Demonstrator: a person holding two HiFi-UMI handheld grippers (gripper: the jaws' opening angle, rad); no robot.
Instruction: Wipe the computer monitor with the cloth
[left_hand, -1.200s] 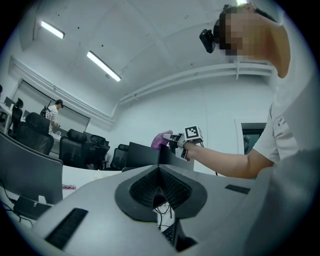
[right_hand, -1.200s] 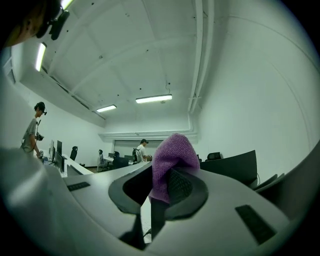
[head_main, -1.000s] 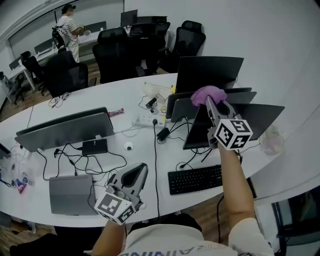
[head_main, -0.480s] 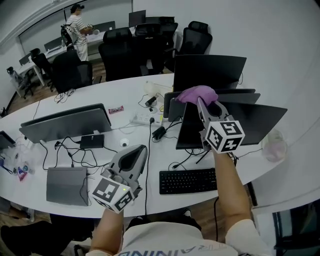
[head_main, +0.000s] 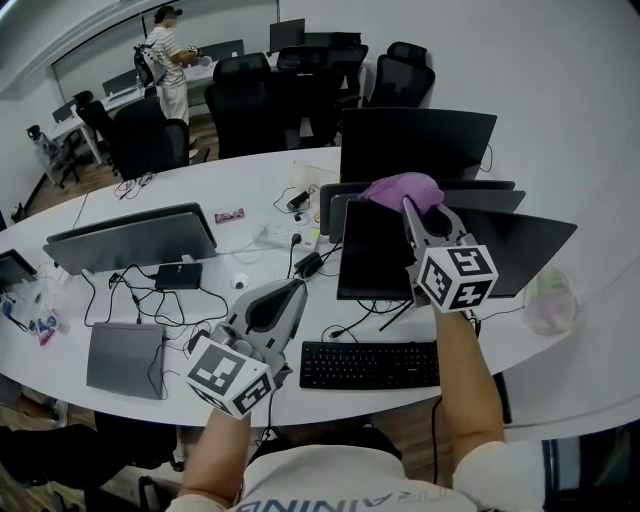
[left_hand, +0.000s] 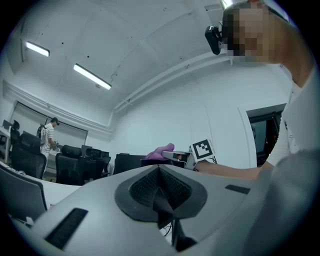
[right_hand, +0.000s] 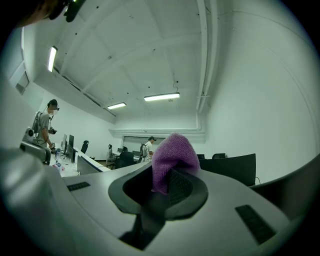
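Observation:
A purple cloth (head_main: 403, 190) is bunched in my right gripper (head_main: 412, 208), which is shut on it and held above the top edge of the nearest black monitor (head_main: 380, 262). In the right gripper view the cloth (right_hand: 172, 158) sticks up from between the jaws. That monitor faces me with a dark screen, and a second monitor (head_main: 417, 143) stands behind it. My left gripper (head_main: 292, 292) hangs low over the desk's front left, shut with nothing in it. From the left gripper view the cloth (left_hand: 161, 152) shows far off.
A black keyboard (head_main: 368, 364) lies near the desk's front edge. A closed laptop (head_main: 124, 357), cables, a power strip (head_main: 281, 236) and another monitor (head_main: 132, 240) fill the left side of the white desk (head_main: 260, 185). Office chairs and a standing person (head_main: 168, 60) are beyond.
My head view has shifted, so the desk slides right and down in view. The right gripper with the cloth stays at the monitor's top edge; the left gripper has risen slightly toward the middle.

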